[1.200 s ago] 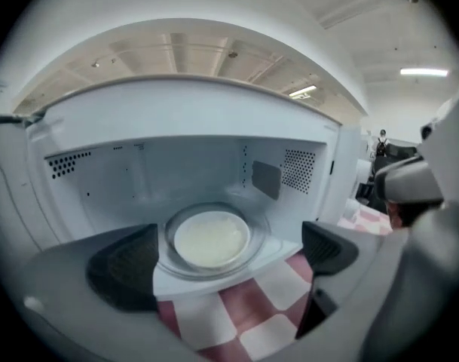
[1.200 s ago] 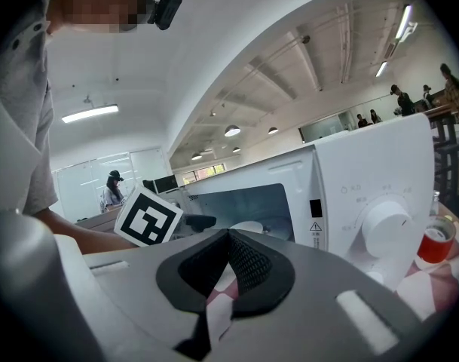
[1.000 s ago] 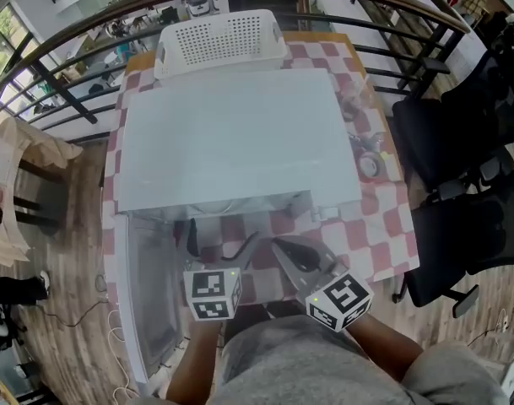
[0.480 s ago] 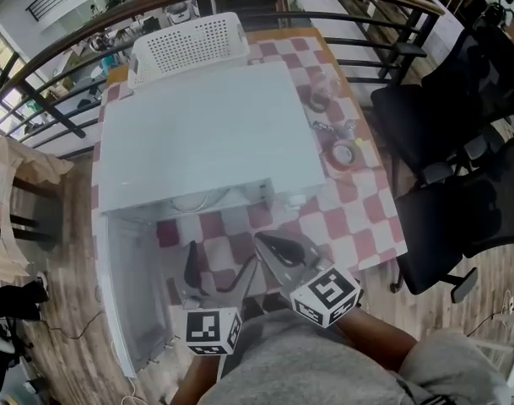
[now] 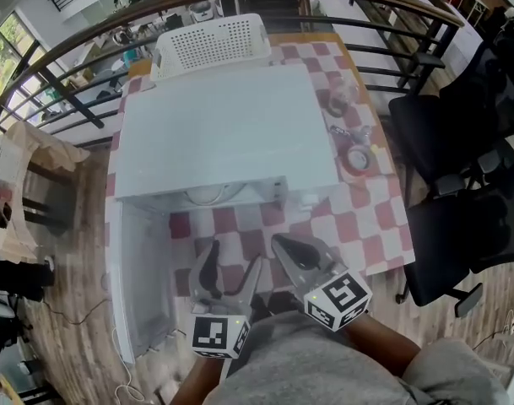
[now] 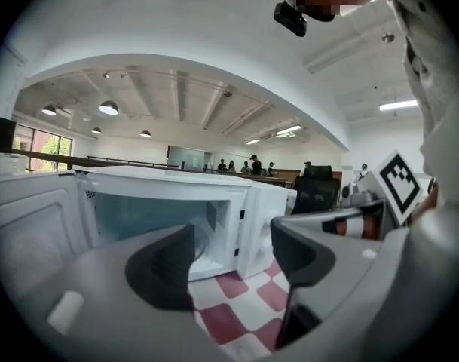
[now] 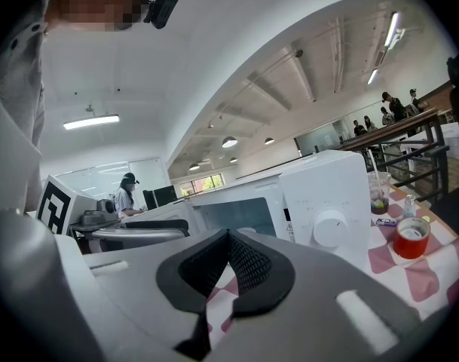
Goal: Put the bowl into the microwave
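White bowl (image 5: 208,195): seemingly already inside the microwave (image 5: 223,133), only a pale rim peeking at the cavity mouth. Round, so no long axis; probably mouth-up, hardly checkable. Left gripper (image 5: 234,257) in front of the microwave: about half open, just been closing, nothing between. Right gripper (image 5: 282,245) alongside: pressed together, empty. Placement apparently done; next, backing clear of the microwave, maybe swinging its door (image 5: 143,277) closed.
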Demonstrator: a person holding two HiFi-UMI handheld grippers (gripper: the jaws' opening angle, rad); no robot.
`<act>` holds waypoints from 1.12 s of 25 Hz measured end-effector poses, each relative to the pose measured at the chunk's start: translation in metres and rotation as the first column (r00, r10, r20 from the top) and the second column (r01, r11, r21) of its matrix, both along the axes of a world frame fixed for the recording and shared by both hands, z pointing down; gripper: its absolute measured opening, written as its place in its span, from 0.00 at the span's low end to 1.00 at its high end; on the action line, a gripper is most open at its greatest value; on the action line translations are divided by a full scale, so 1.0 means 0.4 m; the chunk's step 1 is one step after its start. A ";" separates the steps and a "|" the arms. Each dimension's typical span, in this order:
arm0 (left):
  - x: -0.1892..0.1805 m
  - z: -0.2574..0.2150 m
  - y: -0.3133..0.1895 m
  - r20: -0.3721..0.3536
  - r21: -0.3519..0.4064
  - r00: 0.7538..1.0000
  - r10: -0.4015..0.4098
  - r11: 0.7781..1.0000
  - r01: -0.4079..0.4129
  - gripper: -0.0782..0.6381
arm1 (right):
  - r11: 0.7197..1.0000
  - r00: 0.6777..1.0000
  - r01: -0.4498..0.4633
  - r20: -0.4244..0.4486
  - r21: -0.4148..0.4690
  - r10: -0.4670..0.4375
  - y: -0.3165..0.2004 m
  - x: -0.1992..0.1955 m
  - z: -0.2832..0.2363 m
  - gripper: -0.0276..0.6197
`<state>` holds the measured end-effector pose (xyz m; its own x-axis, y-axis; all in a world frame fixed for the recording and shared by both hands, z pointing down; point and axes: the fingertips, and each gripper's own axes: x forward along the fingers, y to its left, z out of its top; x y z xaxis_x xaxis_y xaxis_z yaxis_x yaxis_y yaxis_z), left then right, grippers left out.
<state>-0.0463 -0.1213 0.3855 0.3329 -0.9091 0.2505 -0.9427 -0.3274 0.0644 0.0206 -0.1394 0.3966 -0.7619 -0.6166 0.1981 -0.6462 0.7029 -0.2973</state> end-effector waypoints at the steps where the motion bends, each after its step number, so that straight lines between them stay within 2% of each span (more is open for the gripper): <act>1: -0.001 0.001 0.003 -0.003 -0.001 1.000 -0.004 1.000 0.004 0.55 | 1.000 1.000 0.004 0.000 0.004 -0.004 0.001 -0.001 -0.002 0.04; 11: -0.029 -0.026 0.003 0.007 0.029 1.000 -0.005 1.000 0.005 0.35 | 1.000 1.000 0.005 0.000 0.008 -0.005 0.000 -0.019 -0.006 0.04; 14: -0.048 -0.024 0.010 -0.002 0.024 1.000 -0.015 1.000 0.015 0.24 | 1.000 1.000 0.011 -0.008 0.007 -0.011 0.002 -0.038 -0.004 0.04; 18: -0.078 -0.017 0.037 -0.015 0.010 0.999 -0.036 0.999 0.037 0.14 | 1.000 1.000 0.010 -0.009 0.005 -0.010 0.026 -0.062 -0.003 0.04; 28: -0.129 -0.029 0.145 -0.022 0.006 1.000 -0.005 1.000 0.005 0.13 | 1.000 0.999 -0.018 -0.031 0.015 0.018 0.130 -0.112 -0.020 0.04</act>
<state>-0.0980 -0.0633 0.3741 0.3332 -0.9123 0.2381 -0.9428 -0.3227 0.0830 -0.0240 -0.0872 0.3886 -0.7444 -0.6331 0.2123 -0.6674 0.6953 -0.2667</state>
